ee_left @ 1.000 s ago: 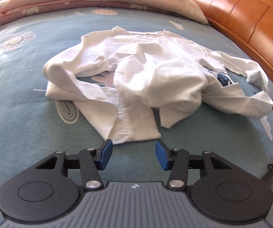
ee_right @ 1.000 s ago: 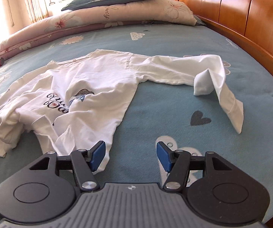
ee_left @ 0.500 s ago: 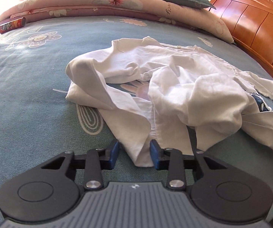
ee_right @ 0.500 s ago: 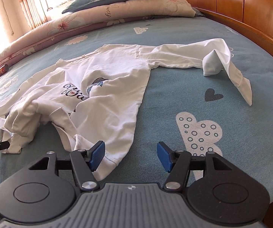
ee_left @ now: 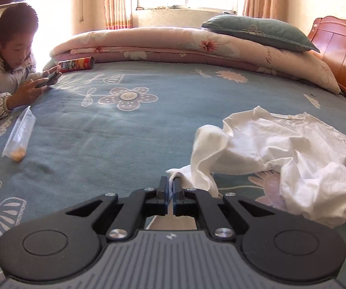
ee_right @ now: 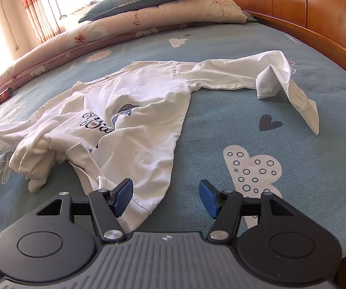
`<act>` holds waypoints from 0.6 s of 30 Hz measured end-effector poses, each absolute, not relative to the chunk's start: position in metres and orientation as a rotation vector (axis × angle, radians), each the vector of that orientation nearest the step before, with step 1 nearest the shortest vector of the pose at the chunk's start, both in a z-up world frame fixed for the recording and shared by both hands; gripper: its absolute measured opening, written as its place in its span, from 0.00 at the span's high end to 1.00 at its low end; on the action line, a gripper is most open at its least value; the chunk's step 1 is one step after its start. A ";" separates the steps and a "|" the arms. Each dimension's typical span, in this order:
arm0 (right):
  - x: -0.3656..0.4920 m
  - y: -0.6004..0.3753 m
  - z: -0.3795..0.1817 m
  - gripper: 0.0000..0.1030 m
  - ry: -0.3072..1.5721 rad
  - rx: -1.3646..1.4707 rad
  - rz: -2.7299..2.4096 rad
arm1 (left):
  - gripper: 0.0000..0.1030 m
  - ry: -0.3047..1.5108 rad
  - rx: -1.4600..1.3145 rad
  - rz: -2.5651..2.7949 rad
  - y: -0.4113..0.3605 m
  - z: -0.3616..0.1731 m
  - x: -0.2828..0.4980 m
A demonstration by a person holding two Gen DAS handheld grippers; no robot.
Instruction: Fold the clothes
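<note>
A white long-sleeved shirt with a dark print lies crumpled on the blue bedspread. My left gripper is shut on a white edge of that shirt, and the cloth trails from its jaws to the right, lifted off the bed. In the right wrist view the same white shirt spreads across the bed with one sleeve stretched toward the headboard. My right gripper is open just above the shirt's near hem, with its left pad over the cloth and nothing pinched.
A person leans on the bed at the far left, holding a phone. A snack tube and a clear plastic bag lie near them. Folded quilts and a pillow line the far side. The wooden headboard runs along the right.
My left gripper closed on the shirt's edge, then rose and swung left, dragging the cloth with it. The right gripper stayed open and barely moved.
</note>
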State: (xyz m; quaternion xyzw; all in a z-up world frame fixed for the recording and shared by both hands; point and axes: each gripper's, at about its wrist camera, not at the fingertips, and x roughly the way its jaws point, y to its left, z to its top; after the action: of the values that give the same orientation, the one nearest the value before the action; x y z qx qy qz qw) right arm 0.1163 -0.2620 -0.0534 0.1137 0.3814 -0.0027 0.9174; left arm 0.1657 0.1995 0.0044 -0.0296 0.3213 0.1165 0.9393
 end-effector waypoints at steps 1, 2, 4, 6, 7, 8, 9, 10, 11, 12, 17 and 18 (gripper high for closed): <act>0.116 -0.262 -0.053 0.36 0.785 0.231 -0.005 | 0.99 0.649 -0.063 0.273 0.212 0.006 0.167; 0.117 -0.262 -0.053 0.36 0.786 0.228 -0.006 | 0.99 0.647 -0.064 0.304 0.223 0.007 0.168; 0.117 -0.262 -0.053 0.36 0.791 0.230 -0.011 | 0.99 0.656 -0.088 0.364 0.249 0.007 0.175; 0.118 -0.263 -0.053 0.36 0.795 0.232 -0.016 | 0.99 0.665 -0.119 0.403 0.273 0.004 0.182; 0.118 -0.262 -0.053 0.36 0.795 0.231 -0.019 | 0.99 0.668 -0.132 0.417 0.282 0.003 0.186; 0.118 -0.262 -0.052 0.36 0.795 0.227 -0.022 | 0.99 0.672 -0.117 0.429 0.287 0.001 0.189; 0.118 -0.262 -0.052 0.36 0.795 0.220 -0.027 | 0.99 0.674 -0.106 0.434 0.290 0.000 0.191; 0.118 -0.261 -0.051 0.36 0.796 0.213 -0.032 | 0.99 0.675 -0.096 0.437 0.291 -0.001 0.194; 0.119 -0.261 -0.051 0.36 0.797 0.207 -0.037 | 0.99 0.676 -0.101 0.435 0.295 -0.001 0.195; 0.120 -0.260 -0.050 0.36 0.800 0.201 -0.044 | 0.99 0.677 -0.109 0.431 0.299 -0.001 0.197; 0.126 -0.256 -0.049 0.36 0.803 0.181 -0.058 | 0.99 0.693 -0.158 0.432 0.324 0.004 0.215; 0.127 -0.255 -0.049 0.36 0.803 0.176 -0.059 | 0.99 0.699 -0.155 0.428 0.328 0.006 0.221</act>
State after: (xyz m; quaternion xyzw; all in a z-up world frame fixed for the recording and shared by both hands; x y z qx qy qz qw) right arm 0.1268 -0.2547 -0.0492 0.0857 0.3903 -0.0288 0.9163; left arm 0.2211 0.3280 0.0063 -0.0755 0.3393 0.2079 0.9143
